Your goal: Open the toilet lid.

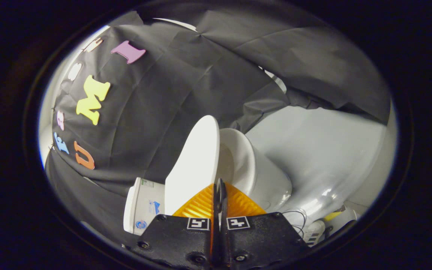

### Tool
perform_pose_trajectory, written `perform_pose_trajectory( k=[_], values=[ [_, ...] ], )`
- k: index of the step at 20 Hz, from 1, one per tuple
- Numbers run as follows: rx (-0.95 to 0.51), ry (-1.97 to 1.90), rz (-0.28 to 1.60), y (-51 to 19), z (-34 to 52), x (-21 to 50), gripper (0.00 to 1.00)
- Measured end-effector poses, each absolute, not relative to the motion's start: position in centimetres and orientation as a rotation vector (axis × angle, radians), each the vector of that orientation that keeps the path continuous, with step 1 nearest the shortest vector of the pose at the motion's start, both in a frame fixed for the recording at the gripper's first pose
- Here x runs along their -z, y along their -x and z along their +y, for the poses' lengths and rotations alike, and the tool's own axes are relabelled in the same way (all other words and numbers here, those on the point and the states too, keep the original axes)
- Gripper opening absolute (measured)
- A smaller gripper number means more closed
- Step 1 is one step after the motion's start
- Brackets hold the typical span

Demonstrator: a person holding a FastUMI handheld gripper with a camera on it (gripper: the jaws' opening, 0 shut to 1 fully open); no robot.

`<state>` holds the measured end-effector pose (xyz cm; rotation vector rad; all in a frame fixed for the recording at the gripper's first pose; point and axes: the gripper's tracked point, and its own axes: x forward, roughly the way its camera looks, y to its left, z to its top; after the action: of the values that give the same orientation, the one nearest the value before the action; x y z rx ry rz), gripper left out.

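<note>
Looking along the gripper [219, 187] now: its two fingers are pressed tight together, only a hairline slit between them, nothing held. Can't see anything pinched, so it's closed on air, w/ the tips sitting right at the lower edge of the toilet lid [195, 161].

Lid's the landmark here. It's raised, standing away from the bowl [244, 161], which shows open just to the far side of it. On the lid's other side, close by, sits the cistern [141, 204], w/ a sticker or two on it. Beyond the lid, the booth's black cloth wall [171, 93]. Past the bowl, further from the lid, pale floor [324, 150] and some small clutter w/ a thin cable [294, 217]; too small to say what exactly.

Step in hand, by my read: lift is mostly done, prob. the tail end of the swing. Lid looks up but I can't tell if it's leaning back against the cistern yet or just balanced.

Next move, I'd judge: a gentle nudge w/ the closed tips until the lid rests back by the cistern, then ease off slow. Main risk is it dropping back onto the bowl if let go too soon.
</note>
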<state>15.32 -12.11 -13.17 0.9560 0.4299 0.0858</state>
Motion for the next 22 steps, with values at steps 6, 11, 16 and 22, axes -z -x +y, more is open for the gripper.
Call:
perform_pose_trajectory(
  k=[6,11,16,22],
  values=[
    [-0.077,-0.903,0.387,-14.6,-11.1,9.8,0.04],
    [-0.08,-0.865,0.347,-13.8,-9.9,6.3,0.04],
    [-0.078,-0.769,0.31,-13.3,-7.7,3.1,0.04],
    [-0.104,-0.749,0.271,-12.6,-5.3,-0.2,0.04]
  ],
)
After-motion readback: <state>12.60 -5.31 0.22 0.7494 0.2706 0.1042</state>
